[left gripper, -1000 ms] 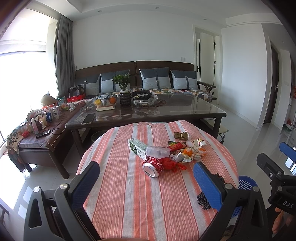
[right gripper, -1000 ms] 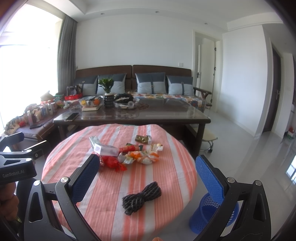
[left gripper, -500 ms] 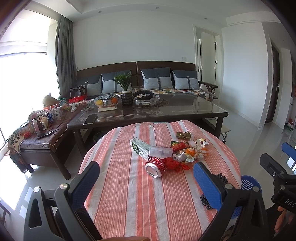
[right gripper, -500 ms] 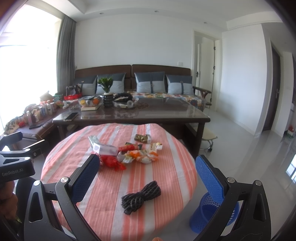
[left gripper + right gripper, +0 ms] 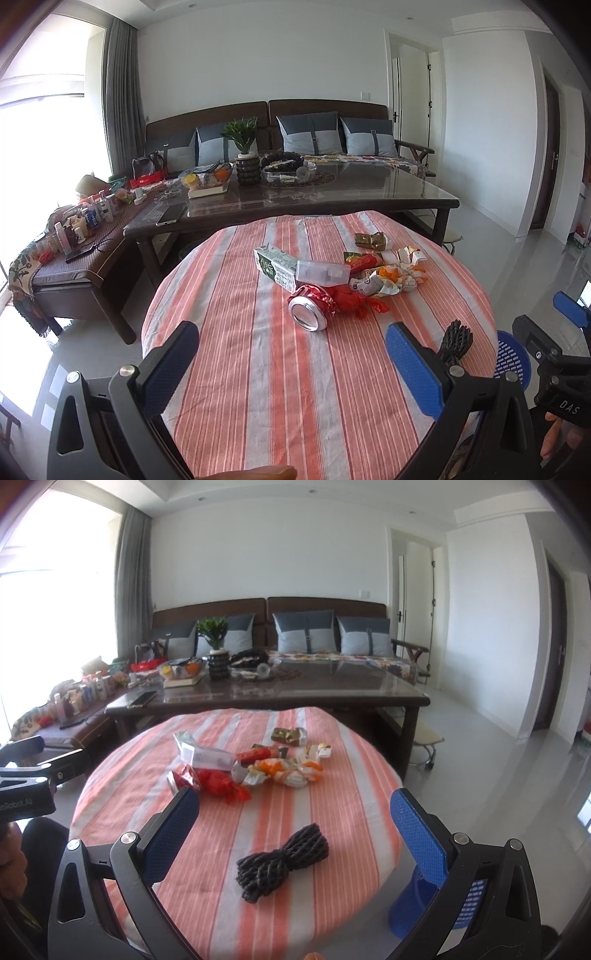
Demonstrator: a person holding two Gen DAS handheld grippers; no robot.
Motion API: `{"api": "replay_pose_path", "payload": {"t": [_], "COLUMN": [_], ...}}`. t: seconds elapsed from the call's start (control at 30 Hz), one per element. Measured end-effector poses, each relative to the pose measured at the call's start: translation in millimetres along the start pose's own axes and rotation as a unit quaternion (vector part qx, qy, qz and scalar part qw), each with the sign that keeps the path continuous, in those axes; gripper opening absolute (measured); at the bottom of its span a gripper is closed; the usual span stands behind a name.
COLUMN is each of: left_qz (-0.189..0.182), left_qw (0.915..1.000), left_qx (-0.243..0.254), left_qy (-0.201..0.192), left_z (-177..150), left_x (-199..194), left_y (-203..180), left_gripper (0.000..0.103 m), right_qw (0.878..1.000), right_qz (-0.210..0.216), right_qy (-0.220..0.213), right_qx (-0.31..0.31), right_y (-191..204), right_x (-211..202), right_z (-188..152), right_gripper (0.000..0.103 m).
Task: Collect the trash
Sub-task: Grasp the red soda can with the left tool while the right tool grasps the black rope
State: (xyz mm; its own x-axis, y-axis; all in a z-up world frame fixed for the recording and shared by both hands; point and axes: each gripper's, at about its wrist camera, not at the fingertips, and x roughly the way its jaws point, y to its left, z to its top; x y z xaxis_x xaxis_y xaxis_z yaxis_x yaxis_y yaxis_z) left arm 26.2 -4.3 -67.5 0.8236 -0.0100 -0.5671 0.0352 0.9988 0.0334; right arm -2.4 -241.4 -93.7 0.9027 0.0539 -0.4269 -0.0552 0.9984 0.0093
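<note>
trash pile [image 5: 343, 280] mid striped table [image 5: 258, 369]; left claw [image 5: 291, 365], right claw [image 5: 295, 834] both agape, empty.

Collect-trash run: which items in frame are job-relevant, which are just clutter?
Job:
crushed can
milk carton
wrappers
blue basket, probably the bin
left gripper, right gripper, both open

Clutter:
black mesh bundle, unclear
coffee table
potted plant

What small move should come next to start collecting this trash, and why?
Probably ease the right tongs forward and down over the black net. Both tongs are open and empty, the net lies nearest, just ahead of the right ones, and the blue bin stands on the floor at that side of the table.
</note>
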Motion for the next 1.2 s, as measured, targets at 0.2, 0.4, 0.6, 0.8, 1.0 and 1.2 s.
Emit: {"api": "replay_pose_path", "payload": {"t": [0.2,0.4,0.6,0.8,1.0,1.2], "left_qz": [-0.006,-0.011,-0.008,-0.018,-0.013,-0.029], "left_qw": [0.9987,0.9941,0.9874,0.9838,0.9838,0.9815], "left_qx": [0.000,0.003,0.016,0.002,-0.015,0.000], "left_qy": [0.051,0.108,0.157,0.178,0.178,0.189], "left_z": [-26,-47,-62,-65,-62,-61], "left_x": [51,109,157,178,183,184], "left_y": [0,-6,-14,-14,-10,-9], "left_gripper": [0.103,0.103,0.103,0.103,0.103,0.103], "right_qw": [0.997,0.988,0.978,0.977,0.977,0.975], "right_qz": [0.029,0.057,0.022,-0.010,-0.047,-0.042], "right_qy": [0.066,0.144,0.207,0.212,0.207,0.219], "right_qx": [0.009,0.018,-0.009,-0.029,-0.034,0.000], "right_y": [-4,6,5,-20,-46,-63], "right_x": [41,91,131,138,155,149], "right_z": [-40,-70,-97,-97,-84,-87], "right_gripper": [0.103,0.103,0.103,0.103,0.103,0.103]}}
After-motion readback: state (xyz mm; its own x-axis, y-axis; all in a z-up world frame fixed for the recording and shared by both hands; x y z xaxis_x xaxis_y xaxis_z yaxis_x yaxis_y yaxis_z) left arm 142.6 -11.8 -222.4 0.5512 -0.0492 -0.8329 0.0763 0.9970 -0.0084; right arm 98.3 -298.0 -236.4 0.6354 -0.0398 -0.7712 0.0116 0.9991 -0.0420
